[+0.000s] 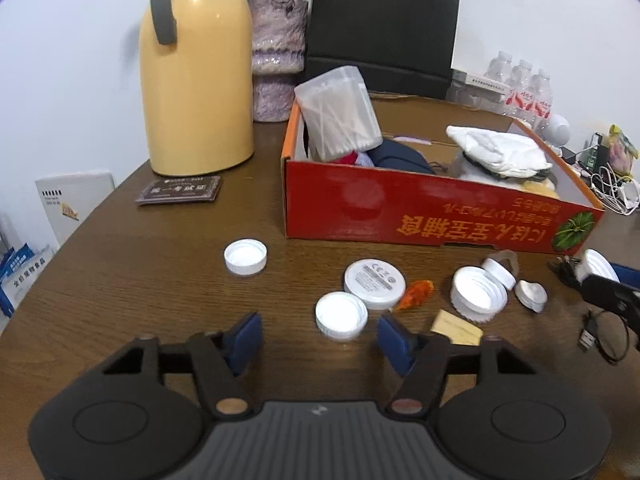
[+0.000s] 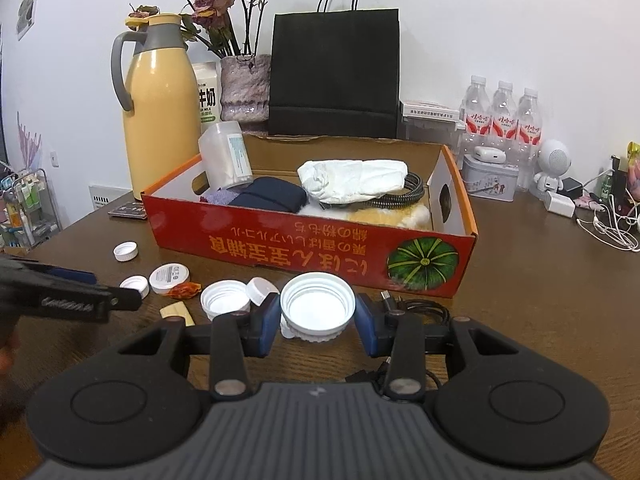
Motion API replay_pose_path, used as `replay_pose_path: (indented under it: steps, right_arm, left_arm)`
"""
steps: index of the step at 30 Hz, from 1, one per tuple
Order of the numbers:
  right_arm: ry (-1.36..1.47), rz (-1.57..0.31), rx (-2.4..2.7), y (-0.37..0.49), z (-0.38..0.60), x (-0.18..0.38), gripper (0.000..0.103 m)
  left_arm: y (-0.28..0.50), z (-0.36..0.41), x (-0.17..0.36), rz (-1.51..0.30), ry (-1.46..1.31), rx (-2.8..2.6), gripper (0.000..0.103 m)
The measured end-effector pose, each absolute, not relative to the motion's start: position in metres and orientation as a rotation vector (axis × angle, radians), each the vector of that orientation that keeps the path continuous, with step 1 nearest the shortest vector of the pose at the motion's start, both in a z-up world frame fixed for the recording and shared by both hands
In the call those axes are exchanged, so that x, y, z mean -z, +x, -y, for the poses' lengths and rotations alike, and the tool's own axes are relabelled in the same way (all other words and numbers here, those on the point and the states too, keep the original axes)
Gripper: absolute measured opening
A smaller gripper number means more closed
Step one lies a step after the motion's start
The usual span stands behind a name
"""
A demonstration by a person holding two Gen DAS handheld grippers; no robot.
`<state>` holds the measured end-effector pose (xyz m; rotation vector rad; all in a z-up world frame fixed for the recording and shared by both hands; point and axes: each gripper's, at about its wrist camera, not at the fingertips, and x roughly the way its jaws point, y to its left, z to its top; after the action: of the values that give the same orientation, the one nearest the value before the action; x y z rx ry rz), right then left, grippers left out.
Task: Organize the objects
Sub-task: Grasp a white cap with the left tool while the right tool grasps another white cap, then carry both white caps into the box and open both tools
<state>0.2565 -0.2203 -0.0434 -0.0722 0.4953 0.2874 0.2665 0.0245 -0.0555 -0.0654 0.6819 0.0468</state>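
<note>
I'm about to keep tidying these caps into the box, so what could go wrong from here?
1. The right gripper pinches the wide white cap only at its rim, so it might slip or pop out during the lift.
2. The left gripper is open just short of the small white cap; closing there could nudge the round white tin or the orange wrapper close by.

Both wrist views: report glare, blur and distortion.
Left wrist: glare streaks on the tall yellow thermos jug; the blue-padded fingers look soft; dark fisheye corners. Right wrist: sharper, the red cardboard box bowed by the lens.
</note>
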Motion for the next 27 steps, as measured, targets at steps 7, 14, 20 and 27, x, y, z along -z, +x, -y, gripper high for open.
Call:
replay_pose_path:
  steps: [7,14,20,27]
  right_arm:
    - [-0.064,-0.47,-0.298,0.256,0.223,0.04,0.04]
    - [-0.058,-0.403,-0.297,0.264,0.219,0.025,0.04]
    - [-0.036,-0.359,-0.288,0.288,0.217,0.01,0.04]
    - [-0.023,-0.305,-0.269,0.322,0.219,-0.003,0.04]
  left_arm:
    - [0.255,-0.03,0.045,-0.624,-0.101,0.023,0.026]
    - [0.248,-0.026,0.004,-0.503,-0.137,0.028,0.026]
    - [0.267,-0.006,-0.027,-0.42,-0.118,0.051,0.026]
    - [0.31,0.015,-0.042,-0.369,-0.111,0.058,0.026]
